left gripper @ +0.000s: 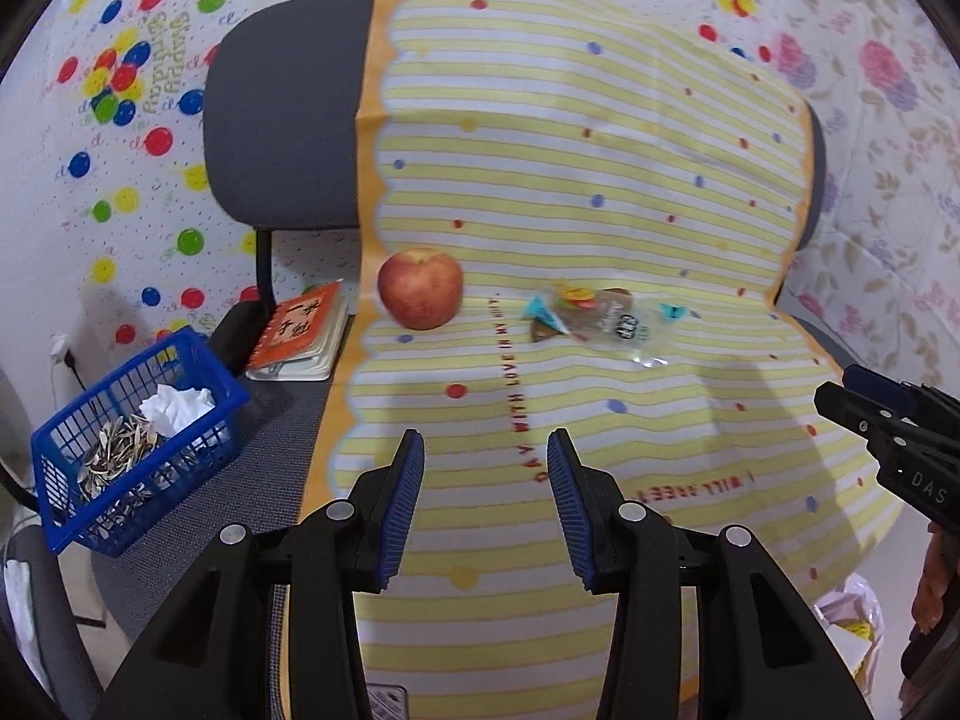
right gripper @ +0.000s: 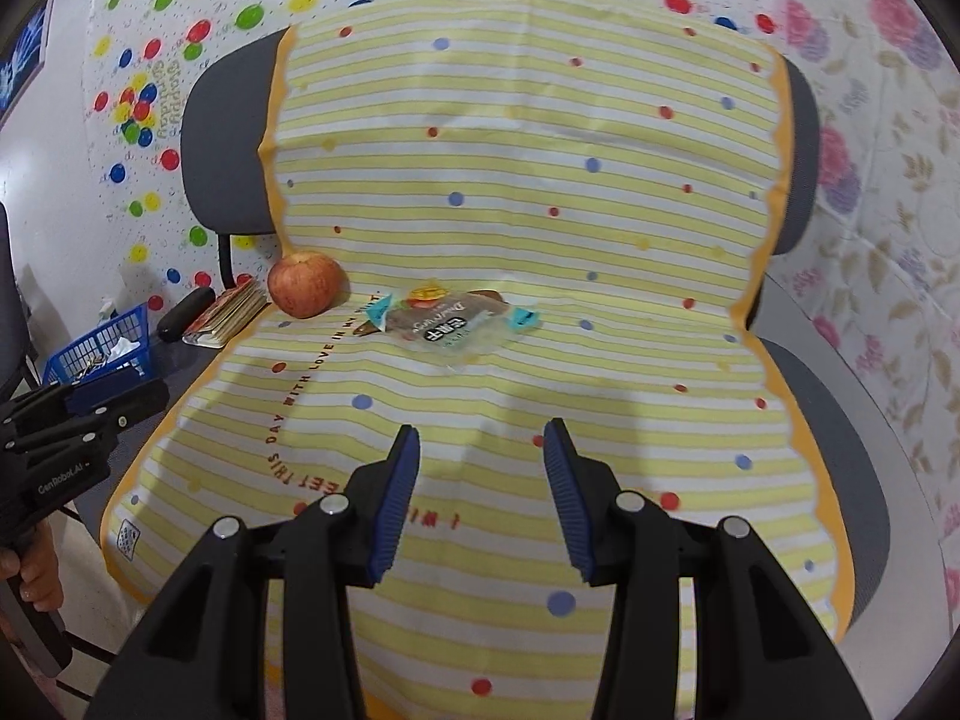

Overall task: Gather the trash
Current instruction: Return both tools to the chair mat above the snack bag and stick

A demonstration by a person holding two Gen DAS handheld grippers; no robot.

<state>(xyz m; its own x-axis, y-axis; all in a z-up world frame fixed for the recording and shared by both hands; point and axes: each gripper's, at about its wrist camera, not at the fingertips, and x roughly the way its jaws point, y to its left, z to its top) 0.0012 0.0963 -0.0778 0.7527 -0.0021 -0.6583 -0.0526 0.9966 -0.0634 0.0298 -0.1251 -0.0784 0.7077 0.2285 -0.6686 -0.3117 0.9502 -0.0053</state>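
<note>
Wrapper (right gripper: pixel 447 324): on cloth (right gripper: pixel 600 228), mid-seat, right of apple (right gripper: pixel 305 285)
Basket (left gripper: pixel 135 438): chair's left edge
Left tool (left gripper: pixel 486 504): released, empty
Right tool (right gripper: pixel 480 498): released, empty

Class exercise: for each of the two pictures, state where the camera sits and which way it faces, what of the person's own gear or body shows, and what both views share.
Left wrist: sits on the left gripper, facing forward and down at the cloth-covered chair; the right gripper shows at the right edge.
Right wrist: sits on the right gripper, same aim; left gripper and a hand show at left.
Shared: apple, snack wrapper, notebook, blue basket.
</note>
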